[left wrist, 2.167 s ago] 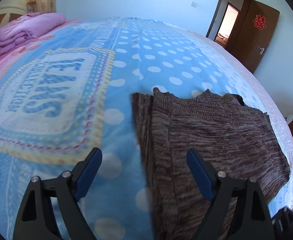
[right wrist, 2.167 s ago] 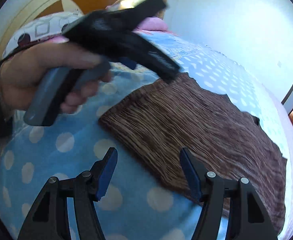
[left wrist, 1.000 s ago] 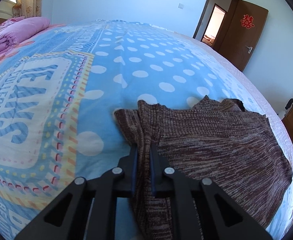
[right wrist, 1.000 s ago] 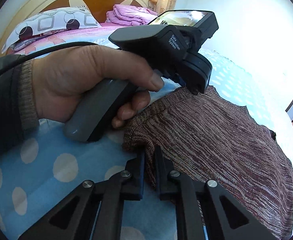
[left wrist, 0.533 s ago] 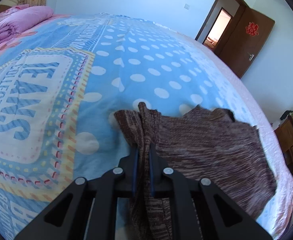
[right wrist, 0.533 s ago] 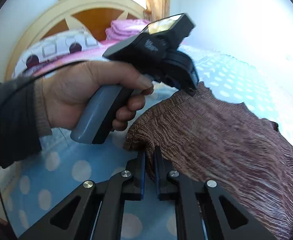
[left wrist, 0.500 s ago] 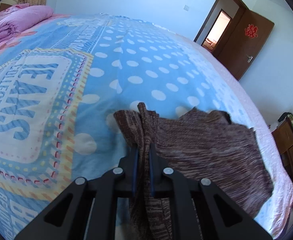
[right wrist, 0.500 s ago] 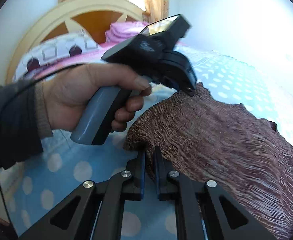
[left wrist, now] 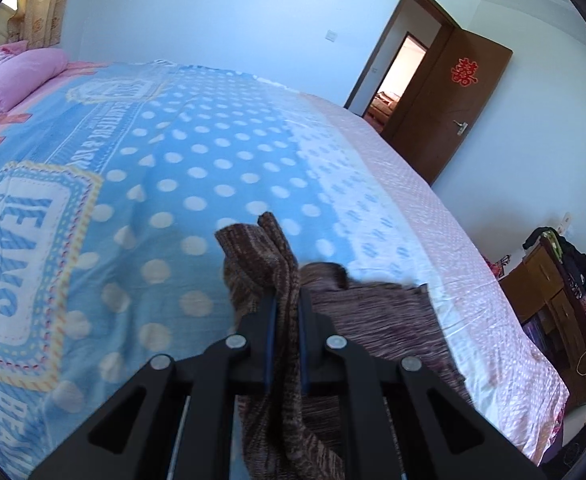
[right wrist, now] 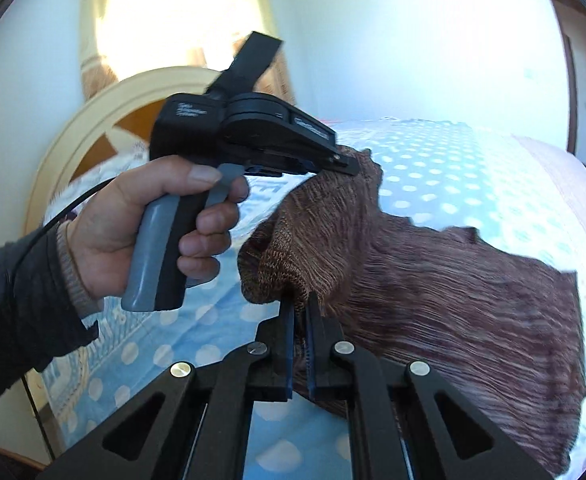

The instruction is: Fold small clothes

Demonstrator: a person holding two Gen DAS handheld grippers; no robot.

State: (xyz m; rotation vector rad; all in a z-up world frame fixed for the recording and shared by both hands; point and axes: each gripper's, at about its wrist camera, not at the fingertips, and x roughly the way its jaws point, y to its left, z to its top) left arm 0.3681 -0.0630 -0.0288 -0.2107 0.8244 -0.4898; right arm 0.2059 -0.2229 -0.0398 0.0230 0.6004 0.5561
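A wide bed (left wrist: 221, 168) is carrying everything here, and a blue bedspread (left wrist: 165, 240) with white polka dots is covering most of it. A framed panel with large blue lettering (left wrist: 9, 264) is showing on the spread's left part in the left wrist view. Along the far edge a pale pink sheet (left wrist: 433, 216) is running beside the blue. A folded pink quilt (left wrist: 9, 76) is lying near the head end. The lower part of a brown knitted garment (left wrist: 377, 320) is resting on the spread, while its near edge is hanging clear of it. A cream and wood headboard (right wrist: 105, 120) is standing at the bed's head.
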